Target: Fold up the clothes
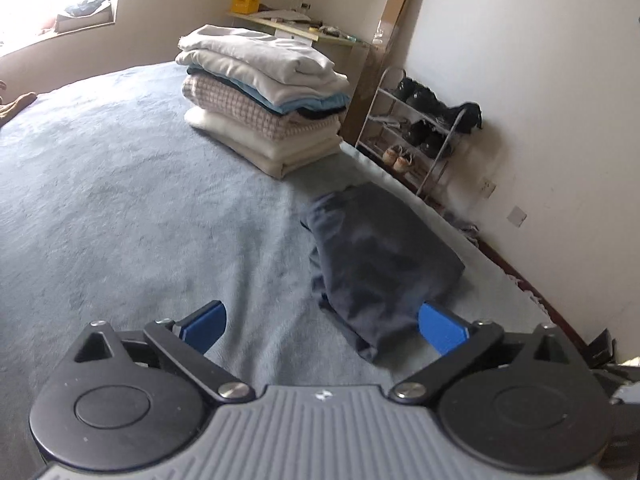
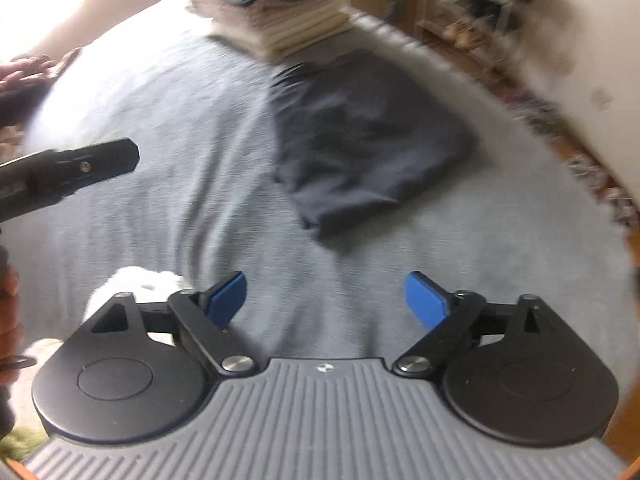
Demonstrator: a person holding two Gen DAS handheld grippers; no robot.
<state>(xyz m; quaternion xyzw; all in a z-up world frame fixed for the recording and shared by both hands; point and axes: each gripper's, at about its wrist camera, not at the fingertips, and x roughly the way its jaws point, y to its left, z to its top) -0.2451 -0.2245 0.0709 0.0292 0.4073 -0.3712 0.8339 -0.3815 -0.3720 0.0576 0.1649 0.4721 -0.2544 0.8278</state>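
Folded navy garment point(image 1: 380, 256) on bed point(image 1: 140, 200), left gripper point(image 1: 320, 326) and right gripper point(image 2: 326, 300) angled downward, fingers spread, empty

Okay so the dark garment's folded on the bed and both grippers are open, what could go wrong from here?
1. The folded dark garment lies close to the bed edge; a careless push could slide it off toward the shoe rack.
2. The stack of folded clothes is tall and looks uneven; adding the garment on top could tip it.
3. With the left gripper and right gripper both open and empty, a one-sided grab may undo the fold.
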